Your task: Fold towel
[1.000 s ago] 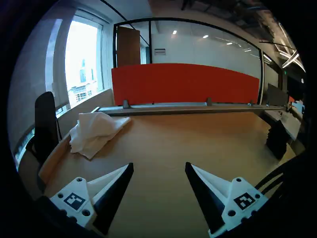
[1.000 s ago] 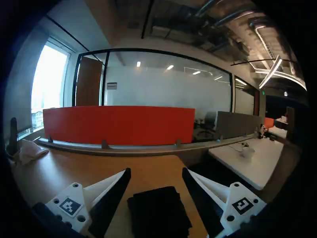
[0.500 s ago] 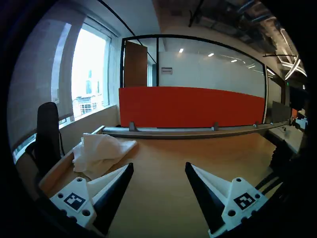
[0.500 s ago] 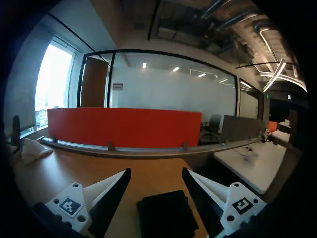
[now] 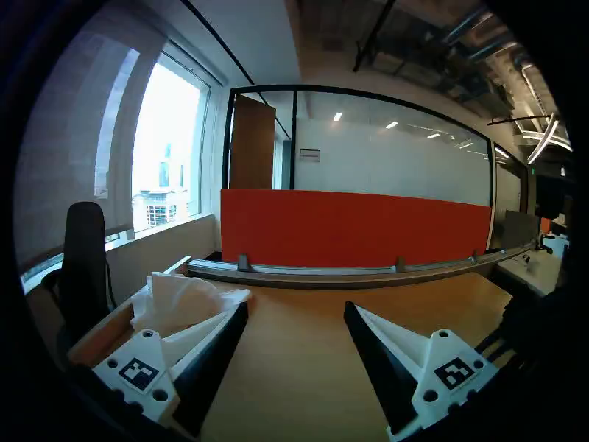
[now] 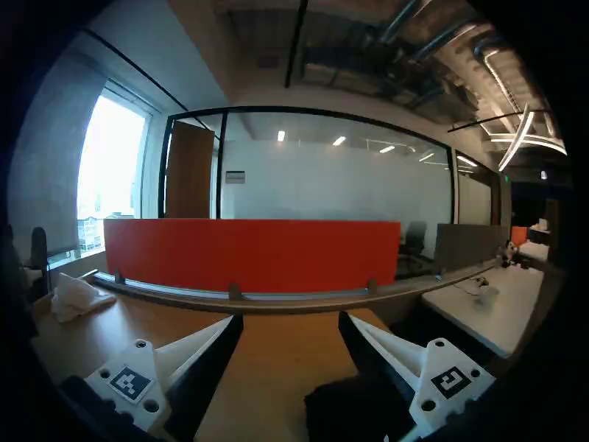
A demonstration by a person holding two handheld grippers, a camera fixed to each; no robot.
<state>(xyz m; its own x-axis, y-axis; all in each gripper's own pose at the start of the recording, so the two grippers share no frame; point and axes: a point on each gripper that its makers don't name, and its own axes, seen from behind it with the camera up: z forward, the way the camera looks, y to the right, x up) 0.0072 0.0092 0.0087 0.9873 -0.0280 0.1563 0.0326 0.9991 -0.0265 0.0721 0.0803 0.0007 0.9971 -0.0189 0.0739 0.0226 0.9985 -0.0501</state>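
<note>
Left gripper view: bench (image 5: 309,361) was wooden and ran wide, with bare surface between the fingers. A red partition (image 5: 353,228) closed off its far edge. A dark chair (image 5: 82,258) stood off the left end by the window.

Towel (image 5: 180,306) was white and crumpled in a loose heap at the far left corner of the bench, close to the left edge. No fold was made yet; judged the task at its start.

Left tool (image 5: 294,306): jaws spread wide, nothing between them. Its left finger overlapped the towel in the picture; could not tell whether it touched the cloth or sat nearer than it.

Right gripper view: right tool (image 6: 290,317) was likewise released and empty. It was well apart from the towel, which sat small at the far left. A dark stack (image 6: 346,409) lay near, low right, partly behind the right finger; could not tell what it was.

Risks, as judgement:
- The heap hid its corners, so a blind pinch would likely bunch several layers and spoil the fold.
- The towel lay near the bench edge, so a push or drag leftward could send it off.
- One finger snagging the cloth would drag it rather than lift it.
- A sweep by the right tool could knock the dark stack.
</note>
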